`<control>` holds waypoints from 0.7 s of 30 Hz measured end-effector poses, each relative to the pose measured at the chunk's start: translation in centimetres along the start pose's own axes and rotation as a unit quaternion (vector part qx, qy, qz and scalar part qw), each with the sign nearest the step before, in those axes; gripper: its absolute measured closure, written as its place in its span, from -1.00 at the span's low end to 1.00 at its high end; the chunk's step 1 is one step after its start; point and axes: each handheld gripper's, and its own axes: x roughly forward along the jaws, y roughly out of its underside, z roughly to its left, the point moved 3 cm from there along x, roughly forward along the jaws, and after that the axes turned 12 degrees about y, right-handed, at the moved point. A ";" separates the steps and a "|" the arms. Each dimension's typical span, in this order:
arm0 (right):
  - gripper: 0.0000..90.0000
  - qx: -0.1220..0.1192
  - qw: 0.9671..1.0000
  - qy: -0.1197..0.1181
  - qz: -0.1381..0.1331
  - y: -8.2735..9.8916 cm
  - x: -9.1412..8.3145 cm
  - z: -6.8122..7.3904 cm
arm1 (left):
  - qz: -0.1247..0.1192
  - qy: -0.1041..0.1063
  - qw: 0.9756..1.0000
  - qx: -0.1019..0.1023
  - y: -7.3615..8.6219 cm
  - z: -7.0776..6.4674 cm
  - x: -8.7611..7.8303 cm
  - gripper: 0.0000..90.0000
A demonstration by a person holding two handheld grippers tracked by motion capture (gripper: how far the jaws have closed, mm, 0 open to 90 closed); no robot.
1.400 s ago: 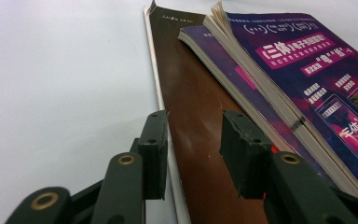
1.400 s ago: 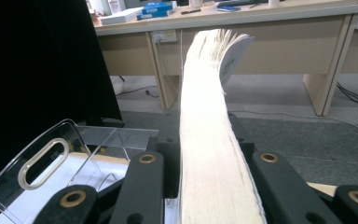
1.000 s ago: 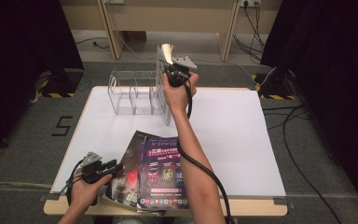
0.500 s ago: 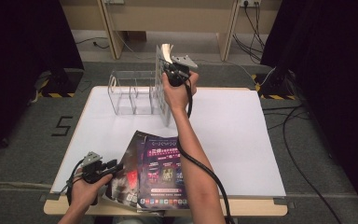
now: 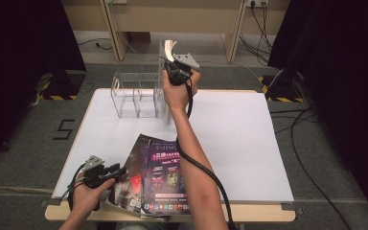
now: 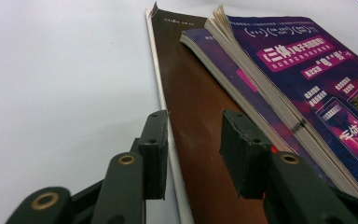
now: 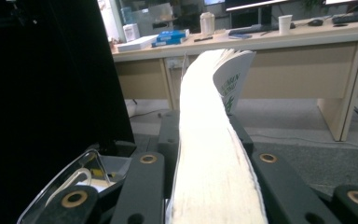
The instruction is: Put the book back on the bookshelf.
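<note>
My right gripper (image 5: 170, 60) is held high over the far side of the table, shut on a thick book (image 5: 167, 48) that stands upright just above a clear acrylic organizer (image 5: 135, 96). In the right gripper view the book's pale page edge (image 7: 209, 154) runs up between the jaws of the right gripper (image 7: 205, 128); its cover bears green lettering. Near the front left edge, my left gripper (image 5: 120, 169) lies low and open beside a stack of magazines (image 5: 165, 177). In the left gripper view, the jaws of the left gripper (image 6: 193, 140) straddle the edge of the brown bottom magazine (image 6: 200, 102); purple ones (image 6: 317, 79) lie on it.
The white table (image 5: 239, 139) is bare on the right half. The organizer's clear rim (image 7: 72, 175) shows low at the left of the right gripper view. Wooden desks (image 7: 284, 60) and black curtains (image 5: 24, 57) stand beyond the table; cables trail on the floor.
</note>
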 end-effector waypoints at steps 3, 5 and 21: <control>0.65 0.006 1.000 0.003 -0.004 -0.1 0.0 0.4 | -0.001 -0.001 1.000 -0.001 0.0 0.0 0.0 0.36; 0.65 0.003 1.000 0.003 -0.005 0.0 0.1 0.6 | -0.002 -0.001 1.000 -0.001 0.0 0.1 -0.1 0.36; 0.62 -0.016 0.999 0.034 -0.009 2.2 0.4 -1.1 | 0.000 -0.001 1.000 0.002 0.0 0.0 0.1 0.36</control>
